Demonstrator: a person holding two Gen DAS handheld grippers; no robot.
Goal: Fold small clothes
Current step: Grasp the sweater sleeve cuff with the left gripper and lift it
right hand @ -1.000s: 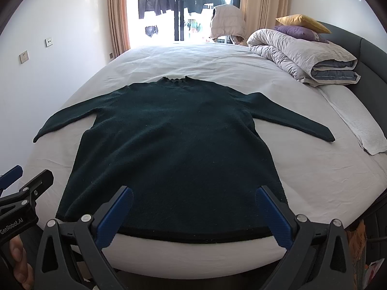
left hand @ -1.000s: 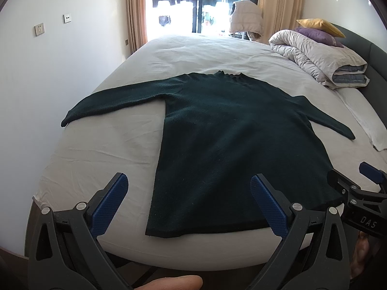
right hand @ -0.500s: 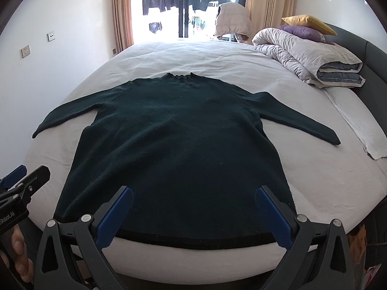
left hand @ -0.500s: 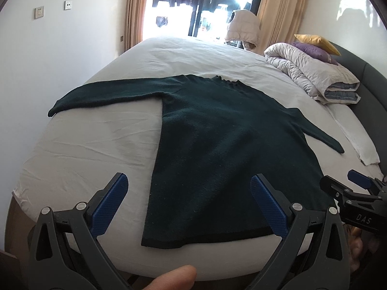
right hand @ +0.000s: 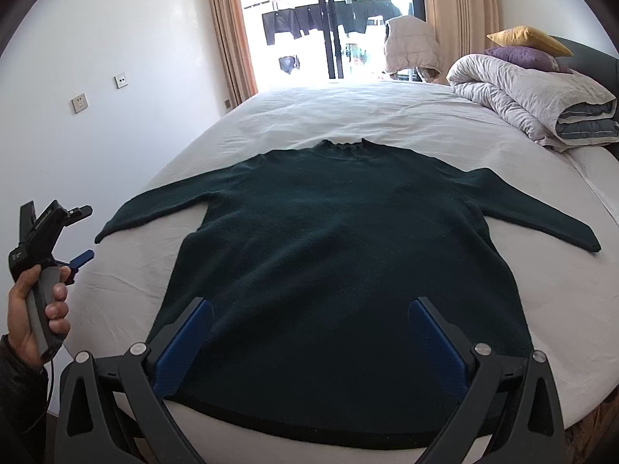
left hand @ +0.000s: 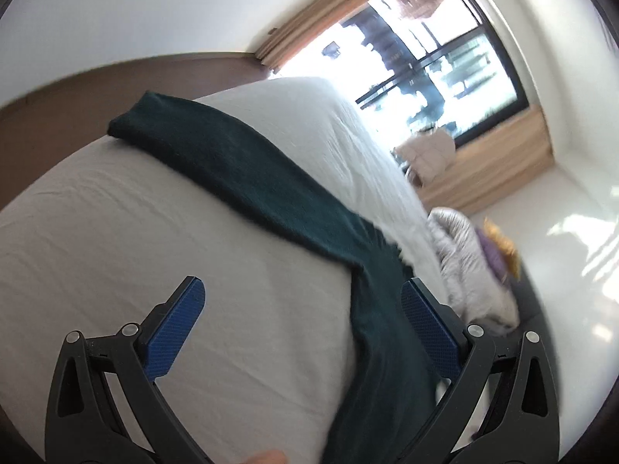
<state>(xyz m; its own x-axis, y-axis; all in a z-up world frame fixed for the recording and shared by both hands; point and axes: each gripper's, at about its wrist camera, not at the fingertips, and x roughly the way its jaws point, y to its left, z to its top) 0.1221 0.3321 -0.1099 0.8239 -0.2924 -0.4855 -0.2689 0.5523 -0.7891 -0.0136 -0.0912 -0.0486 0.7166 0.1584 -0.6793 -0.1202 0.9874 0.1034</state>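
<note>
Gaping wide at the bottom of its own tilted view, the left gripper holds nothing, its blue pads well apart over bare white sheet, with the right pad just in front of the dark green sweater. In the right wrist view that same tool sits at the lower left edge, gripped by a hand on its grey handle, its two tips separated and lying off the tip of the sweater's left-frame sleeve. The right gripper is likewise spread open and empty, low in its frame, both blue pads hovering over the lower body of the sweater near the hem; contact with the cloth cannot be told. The sweater lies flat and face-up on the bed, filling the middle of the right wrist view, hem toward the bottom edge, collar toward the window, sleeves stretched out to left and right. In the blurred left wrist view one sleeve runs diagonally from the upper left down to the lower right. A rolled duvet sits at the upper right of the bed with a purple pillow and a yellow pillow stacked on it. Clothes hang outside the window at top centre, between tan curtains.
</note>
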